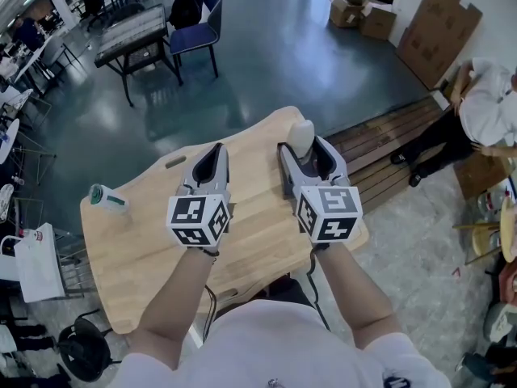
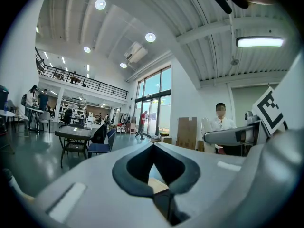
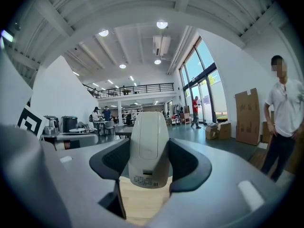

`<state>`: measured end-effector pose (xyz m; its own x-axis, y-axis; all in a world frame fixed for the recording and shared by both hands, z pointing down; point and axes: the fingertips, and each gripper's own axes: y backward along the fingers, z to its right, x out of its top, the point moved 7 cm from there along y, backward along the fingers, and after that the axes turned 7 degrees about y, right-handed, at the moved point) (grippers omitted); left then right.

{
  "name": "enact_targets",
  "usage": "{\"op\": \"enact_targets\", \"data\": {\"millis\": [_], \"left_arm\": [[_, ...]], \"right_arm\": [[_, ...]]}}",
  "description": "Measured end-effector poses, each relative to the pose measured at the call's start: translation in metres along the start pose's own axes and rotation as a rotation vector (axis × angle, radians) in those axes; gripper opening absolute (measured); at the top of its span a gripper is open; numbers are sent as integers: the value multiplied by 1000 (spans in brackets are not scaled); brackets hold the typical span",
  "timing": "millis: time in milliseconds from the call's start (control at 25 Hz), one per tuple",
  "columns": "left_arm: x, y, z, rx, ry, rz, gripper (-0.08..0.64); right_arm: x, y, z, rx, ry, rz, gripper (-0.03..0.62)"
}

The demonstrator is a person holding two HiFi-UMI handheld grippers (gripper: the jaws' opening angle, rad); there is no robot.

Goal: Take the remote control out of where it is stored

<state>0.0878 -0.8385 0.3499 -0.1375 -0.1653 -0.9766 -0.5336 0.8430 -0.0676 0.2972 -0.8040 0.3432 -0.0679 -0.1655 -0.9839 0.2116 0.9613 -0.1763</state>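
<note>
Right gripper point(image 1: 304, 149) clasping white remote control point(image 1: 302, 134), left gripper point(image 1: 215, 153) beside it, both above wooden table point(image 1: 137, 249)

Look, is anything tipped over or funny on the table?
Only one thing: a small green-and-white bottle lies on its side near the left edge of the table. The remote sits straight in the right gripper.

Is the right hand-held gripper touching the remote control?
Touching. The right gripper view shows the right hand-held gripper, both jaws pressed against the sides of the remote control.
</note>
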Motion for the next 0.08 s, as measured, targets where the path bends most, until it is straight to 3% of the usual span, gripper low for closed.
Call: {"op": "enact_targets", "data": {"millis": [80], "left_arm": [[0, -1, 0, -1, -1, 0, 0]], "right_arm": [[0, -1, 1, 0, 0, -1, 285]]}}
